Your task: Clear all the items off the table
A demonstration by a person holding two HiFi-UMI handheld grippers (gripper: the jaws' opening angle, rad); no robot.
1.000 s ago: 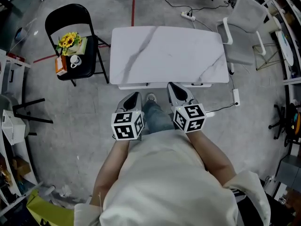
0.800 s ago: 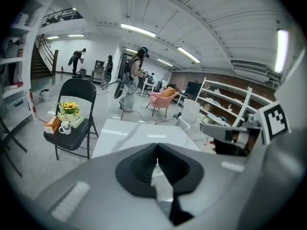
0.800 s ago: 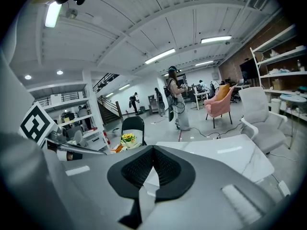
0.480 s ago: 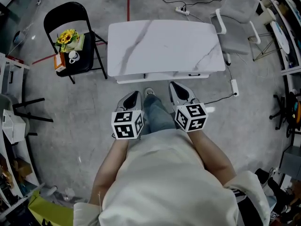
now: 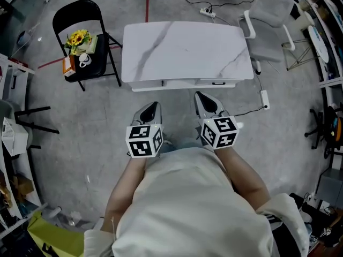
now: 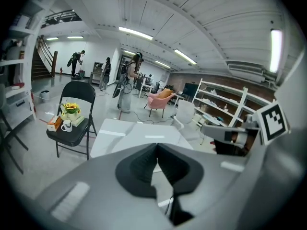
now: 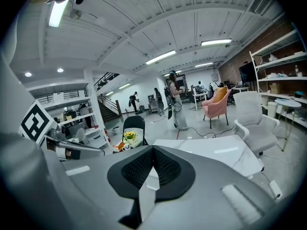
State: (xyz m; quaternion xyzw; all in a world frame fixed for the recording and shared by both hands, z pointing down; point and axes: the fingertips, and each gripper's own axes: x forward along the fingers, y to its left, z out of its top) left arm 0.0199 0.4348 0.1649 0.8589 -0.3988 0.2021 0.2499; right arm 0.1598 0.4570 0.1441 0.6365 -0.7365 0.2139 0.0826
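The white marble-patterned table [image 5: 187,50] stands ahead of me with a bare top; it also shows in the left gripper view [image 6: 136,134] and the right gripper view [image 7: 211,155]. My left gripper [image 5: 152,107] is shut with nothing in it, held short of the table's near edge. My right gripper [image 5: 203,98] is shut and empty too, beside the left. On the black folding chair [image 5: 80,20] left of the table rest yellow flowers [image 5: 77,38], a white mug [image 5: 83,61] and an orange box [image 5: 67,64].
A white office chair [image 5: 270,23] stands right of the table. A power strip [image 5: 262,99] and cables lie on the grey floor. Shelving lines the left and right edges. People stand far off in the room [image 7: 173,99], near a pink armchair [image 7: 216,102].
The table has drawn further away from me and both grippers; the grippers stay side by side and shut.
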